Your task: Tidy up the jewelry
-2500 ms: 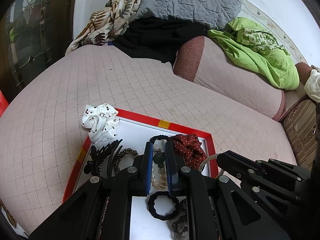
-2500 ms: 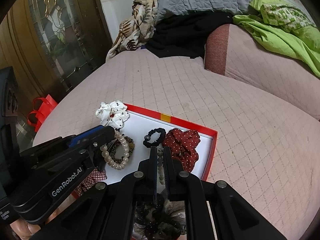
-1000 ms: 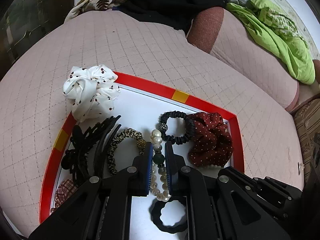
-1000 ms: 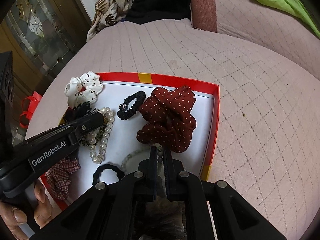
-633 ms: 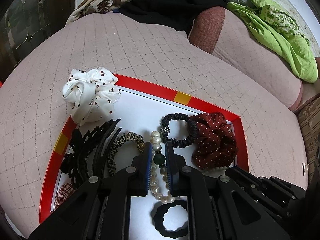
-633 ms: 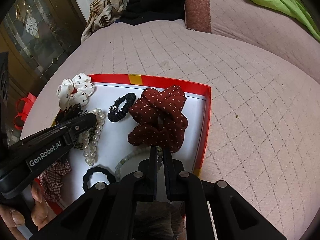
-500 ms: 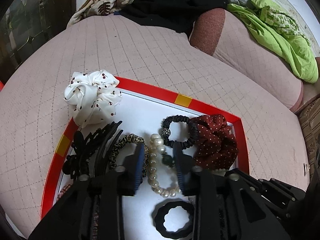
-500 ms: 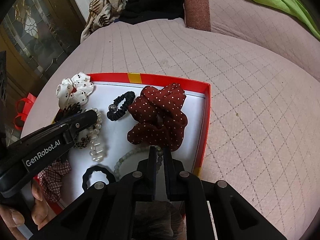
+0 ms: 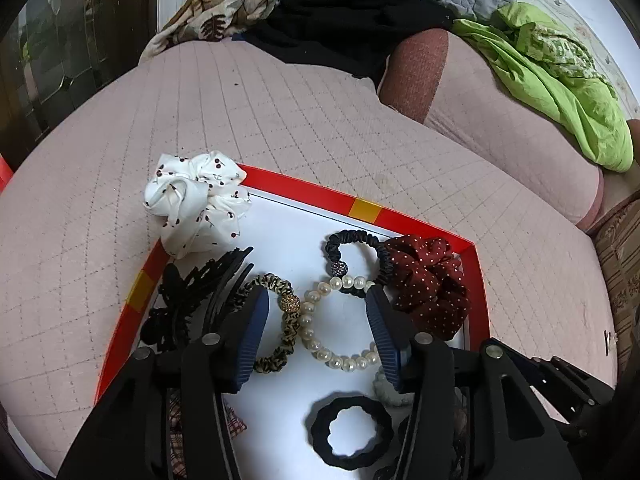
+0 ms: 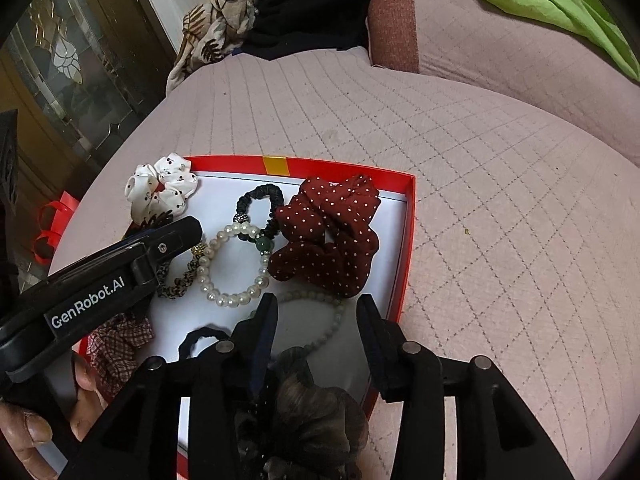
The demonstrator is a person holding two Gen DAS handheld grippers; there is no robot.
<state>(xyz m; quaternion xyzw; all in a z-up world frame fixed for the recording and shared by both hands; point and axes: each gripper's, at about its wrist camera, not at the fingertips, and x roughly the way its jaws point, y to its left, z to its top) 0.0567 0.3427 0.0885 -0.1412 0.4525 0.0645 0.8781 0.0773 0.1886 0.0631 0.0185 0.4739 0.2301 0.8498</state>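
Observation:
A red-rimmed white tray (image 9: 404,220) (image 10: 404,240) lies on a pink quilted couch and holds hair ties and bracelets. A white pearl bracelet (image 9: 320,344) (image 10: 224,296) with a green bead lies flat in the tray. My left gripper (image 9: 316,336) is open, its fingers on either side of the bracelet, empty. A pale green bead bracelet (image 10: 320,300) lies in the tray by the dark red dotted scrunchie (image 10: 328,236) (image 9: 428,284). My right gripper (image 10: 316,312) is open over it, empty.
In the tray are also a white cherry scrunchie (image 9: 196,200), a black claw clip (image 9: 188,296), a leopard hair tie (image 9: 280,320), a thin black hair tie (image 9: 356,248), a thick black hair tie (image 9: 352,432), a plaid scrunchie (image 10: 116,340) and a brown one (image 10: 316,412). Clothes and cushions are piled at the back.
Both grippers came down to the tray and opened. The left let the pearl bracelet go and it lies flat; the right let the pale green bracelet go.

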